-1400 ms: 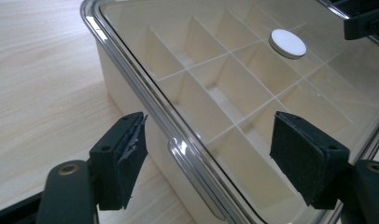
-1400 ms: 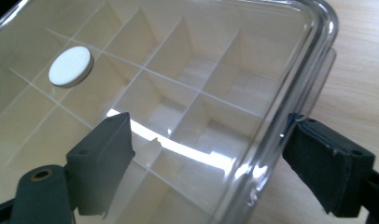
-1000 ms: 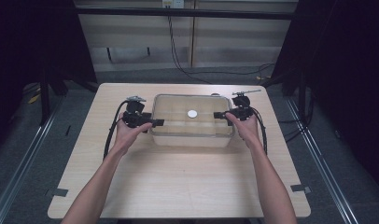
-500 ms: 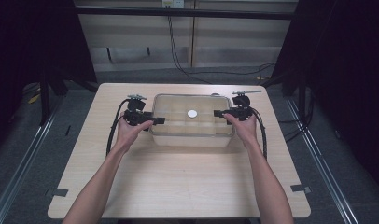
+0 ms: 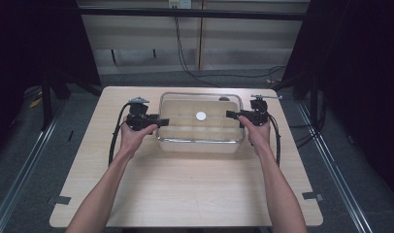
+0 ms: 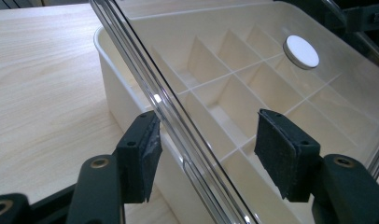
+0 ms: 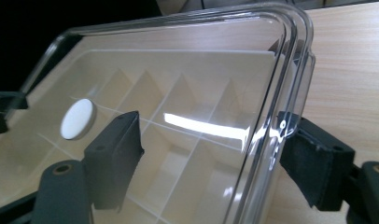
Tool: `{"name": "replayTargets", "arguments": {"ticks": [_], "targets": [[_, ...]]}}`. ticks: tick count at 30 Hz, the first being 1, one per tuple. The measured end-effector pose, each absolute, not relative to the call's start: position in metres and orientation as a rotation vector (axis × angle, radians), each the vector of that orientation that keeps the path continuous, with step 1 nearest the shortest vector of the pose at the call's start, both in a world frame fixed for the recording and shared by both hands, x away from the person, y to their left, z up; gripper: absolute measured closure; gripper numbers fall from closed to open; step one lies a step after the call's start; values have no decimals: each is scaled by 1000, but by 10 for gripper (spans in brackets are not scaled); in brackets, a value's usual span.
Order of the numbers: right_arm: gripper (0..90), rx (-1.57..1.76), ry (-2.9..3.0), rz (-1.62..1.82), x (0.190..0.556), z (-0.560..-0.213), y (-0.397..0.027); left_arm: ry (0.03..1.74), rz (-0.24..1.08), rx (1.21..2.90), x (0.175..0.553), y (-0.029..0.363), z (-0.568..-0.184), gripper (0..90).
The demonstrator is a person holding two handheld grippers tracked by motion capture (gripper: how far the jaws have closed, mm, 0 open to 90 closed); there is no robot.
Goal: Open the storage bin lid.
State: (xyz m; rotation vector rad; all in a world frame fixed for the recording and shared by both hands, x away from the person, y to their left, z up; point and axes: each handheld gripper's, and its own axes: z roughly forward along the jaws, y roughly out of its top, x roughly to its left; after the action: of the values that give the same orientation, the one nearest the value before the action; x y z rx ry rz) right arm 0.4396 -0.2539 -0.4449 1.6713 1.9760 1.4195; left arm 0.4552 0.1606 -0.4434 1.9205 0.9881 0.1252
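Box (image 5: 201,141) sits mid-table (image 5: 185,194), clear lid (image 5: 185,104) on. Left gripper (image 5: 155,121) and right gripper (image 5: 231,115) straddle the lid's end rims, jaws just been closing, pads not yet pressing. White disc (image 5: 200,116) at lid centre.

Two black jaws of the left gripper (image 6: 204,158) rising from the bottom edge, just been closing, straddling the rim of a clear plastic lid (image 6: 253,88); left pad at the rim, right pad over the lid, apart. Beneath, a cream divided plastic box (image 6: 117,100). Round white knob (image 6: 301,52) upper right. Pale wooden table (image 6: 43,93) at left.
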Motion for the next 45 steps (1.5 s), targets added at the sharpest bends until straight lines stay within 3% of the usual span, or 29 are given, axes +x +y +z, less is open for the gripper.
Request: {"name": "replayTargets", "arguments": {"ticks": [5, 12, 20, 32, 45], "targets": [[389, 1632, 1996, 1418, 434, -441, -254, 976, 135, 1898, 453, 164, -440, 450], [466, 1605, 1982, 1456, 427, -430, -258, 962, 162, 1883, 448, 168, -430, 523], [466, 1579, 1977, 1465, 419, -418, -256, 934, 184, 1888, 440, 172, -420, 577], [548, 1548, 1956, 1521, 403, -403, -259, 887, 212, 1860, 427, 180, -409, 673], [577, 1518, 1943, 1562, 392, -397, -258, 859, 223, 1847, 414, 186, -407, 705]]}}
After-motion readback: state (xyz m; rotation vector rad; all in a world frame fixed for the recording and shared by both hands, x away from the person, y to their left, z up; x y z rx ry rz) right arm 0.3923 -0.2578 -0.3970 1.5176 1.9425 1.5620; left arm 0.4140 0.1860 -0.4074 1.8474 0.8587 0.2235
